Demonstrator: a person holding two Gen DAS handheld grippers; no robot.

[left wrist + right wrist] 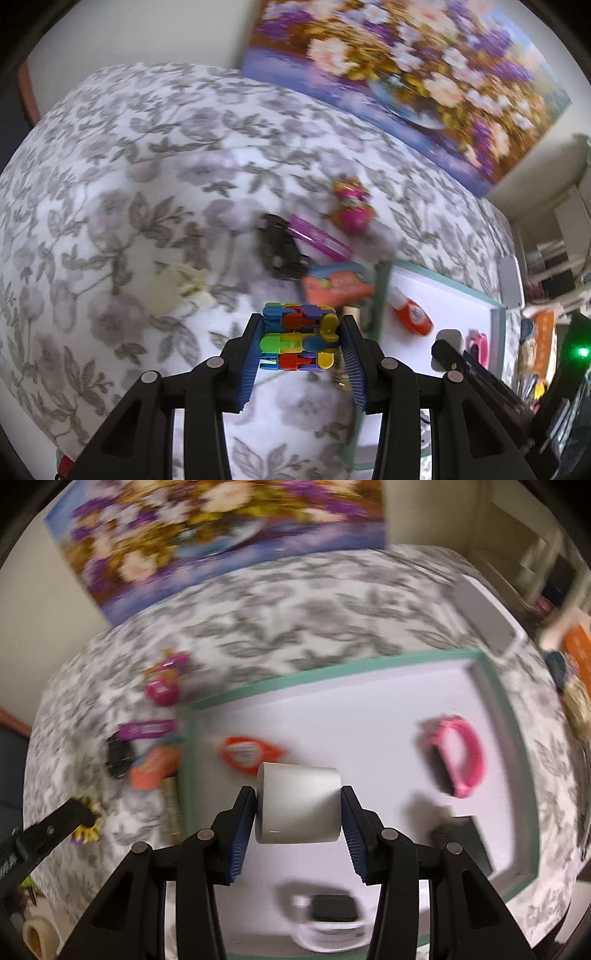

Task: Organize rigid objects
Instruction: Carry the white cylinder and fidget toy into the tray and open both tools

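I read both feeds as evenly lit, soft indoor light, no hard glare. Heavy motion blur across floral worktop cloth (147, 166) and painting (221, 528); held items stay sharp. Strong fisheye bending, black vignette at corners. Soft shadows under items in tray (491, 686). Faint highlight on white cylinder (299, 805). Green LED flare (583, 351) at right edge.
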